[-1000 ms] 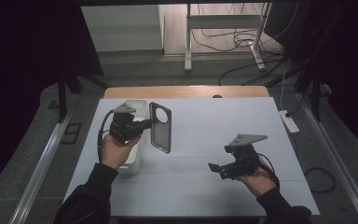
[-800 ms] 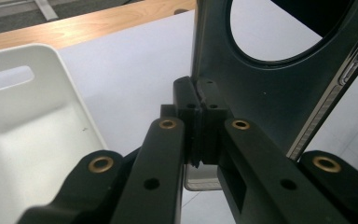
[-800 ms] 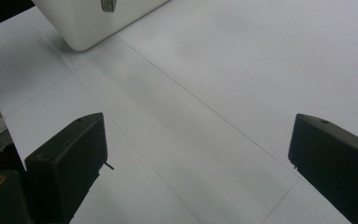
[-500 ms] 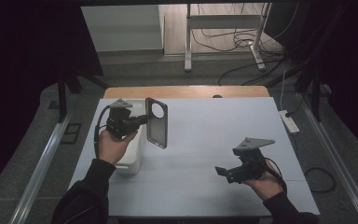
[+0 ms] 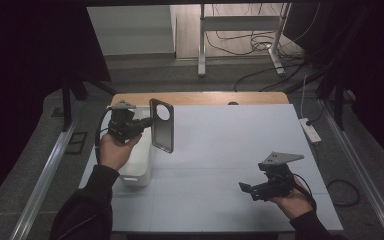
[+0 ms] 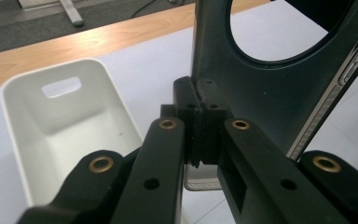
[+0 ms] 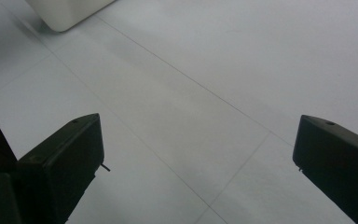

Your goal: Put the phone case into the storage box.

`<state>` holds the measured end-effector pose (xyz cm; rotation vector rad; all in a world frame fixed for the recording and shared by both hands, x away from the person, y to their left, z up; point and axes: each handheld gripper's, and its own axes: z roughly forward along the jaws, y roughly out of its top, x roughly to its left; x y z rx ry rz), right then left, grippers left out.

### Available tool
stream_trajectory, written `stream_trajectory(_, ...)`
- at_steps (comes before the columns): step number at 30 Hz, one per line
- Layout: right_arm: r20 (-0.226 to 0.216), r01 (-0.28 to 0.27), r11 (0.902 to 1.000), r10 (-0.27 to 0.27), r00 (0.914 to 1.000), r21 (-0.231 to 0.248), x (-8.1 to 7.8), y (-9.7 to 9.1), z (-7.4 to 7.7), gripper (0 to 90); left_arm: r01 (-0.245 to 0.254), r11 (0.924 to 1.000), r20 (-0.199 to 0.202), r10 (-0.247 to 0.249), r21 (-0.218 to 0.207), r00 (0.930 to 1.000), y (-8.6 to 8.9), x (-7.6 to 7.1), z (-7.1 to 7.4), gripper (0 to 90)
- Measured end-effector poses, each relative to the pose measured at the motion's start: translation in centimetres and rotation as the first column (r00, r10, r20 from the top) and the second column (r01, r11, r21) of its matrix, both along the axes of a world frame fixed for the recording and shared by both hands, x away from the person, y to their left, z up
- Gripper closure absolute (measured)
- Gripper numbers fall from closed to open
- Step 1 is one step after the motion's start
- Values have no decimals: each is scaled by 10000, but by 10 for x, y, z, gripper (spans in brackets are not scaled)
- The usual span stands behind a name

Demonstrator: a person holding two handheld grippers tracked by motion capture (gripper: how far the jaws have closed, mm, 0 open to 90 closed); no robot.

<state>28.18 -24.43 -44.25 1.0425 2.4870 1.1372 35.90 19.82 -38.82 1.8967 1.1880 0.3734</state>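
Since earlier frame, phone case [image 5: 161,125] lifted higher, toward upper left of high view; our right gripper [image 5: 252,189] drifted to lower right. Left gripper [image 5: 147,121] clamped tight on case's lower edge, case upright, held just beside white bin [image 5: 139,167], above desk [image 5: 230,150]. Right gripper's jaws wide apart, nothing between. We judge: keep clamp firm, move slowly, thin edge could slip.

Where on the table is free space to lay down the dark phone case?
The wide middle of the table, between the white bin and the right gripper, is bare, as is the far part up to the wooden edge. The left side is crowded: there the left gripper holds the phone case beside the bin.
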Motion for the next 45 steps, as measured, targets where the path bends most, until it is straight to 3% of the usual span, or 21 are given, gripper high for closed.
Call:
stream_trajectory(27, 197, 997, 9950, -996, 9948, -24, -17, -42, -7, 0, -877, 9961, 34, 876, 79, 9961, 29, 18, 9, 890)
stream_trajectory(45, 212, 1537, 9878, -1542, 9878, 238, -30, -61, -9, 0, -1540, 9880, 48, 1539, 123, 9881, 49, 34, 15, 890)
